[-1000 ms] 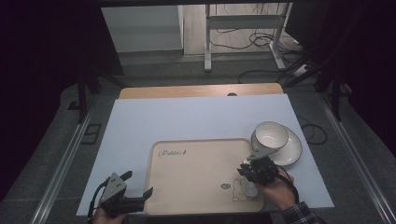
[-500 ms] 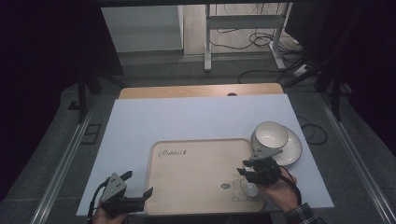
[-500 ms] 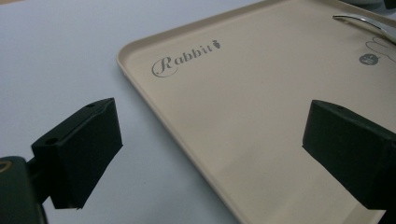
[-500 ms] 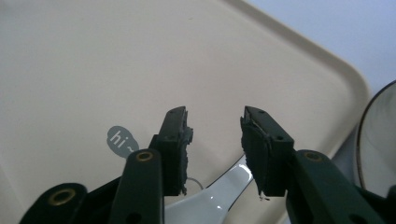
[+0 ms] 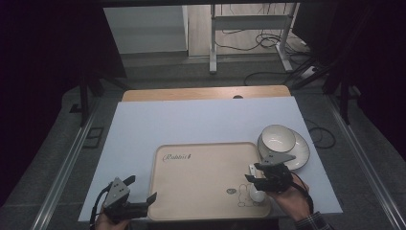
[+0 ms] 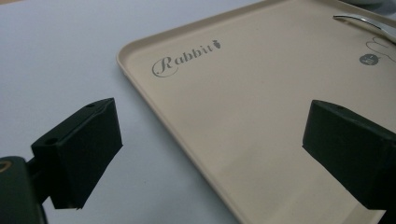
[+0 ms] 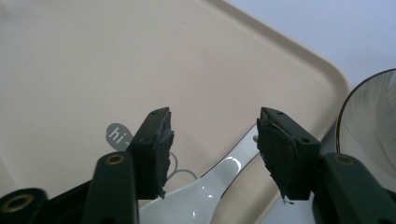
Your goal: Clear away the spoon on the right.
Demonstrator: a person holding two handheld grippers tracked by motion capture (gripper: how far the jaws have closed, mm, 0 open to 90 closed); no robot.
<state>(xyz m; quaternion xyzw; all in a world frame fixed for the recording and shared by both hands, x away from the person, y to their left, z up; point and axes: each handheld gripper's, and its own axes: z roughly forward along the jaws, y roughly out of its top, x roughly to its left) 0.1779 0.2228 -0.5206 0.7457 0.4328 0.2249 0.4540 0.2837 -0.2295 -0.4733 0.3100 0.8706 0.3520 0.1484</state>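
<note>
A beige tray (image 5: 201, 177) printed "Rabbit" lies on the white table cover. A white ceramic spoon (image 5: 257, 194) rests on the tray's near right corner, beside a rabbit drawing. My right gripper (image 5: 250, 173) hovers over it, open; in the right gripper view the spoon (image 7: 210, 186) lies between and below the spread jaws of that gripper (image 7: 215, 116), untouched. My left gripper (image 5: 141, 188) sits at the tray's near left corner. It (image 6: 210, 112) stands wide open and empty, one jaw over the table, the other over the tray (image 6: 243, 116).
A white bowl (image 5: 277, 138) stands on a plate (image 5: 299, 153) just right of the tray, close to my right gripper; its rim (image 7: 373, 126) appears at the right. Bare table cover (image 5: 201, 124) stretches beyond the tray. A wooden strip (image 5: 206, 93) marks the far edge.
My right gripper has shifted slightly over the tray's near right corner above the spoon. The left gripper, tray and bowl have stayed put.
</note>
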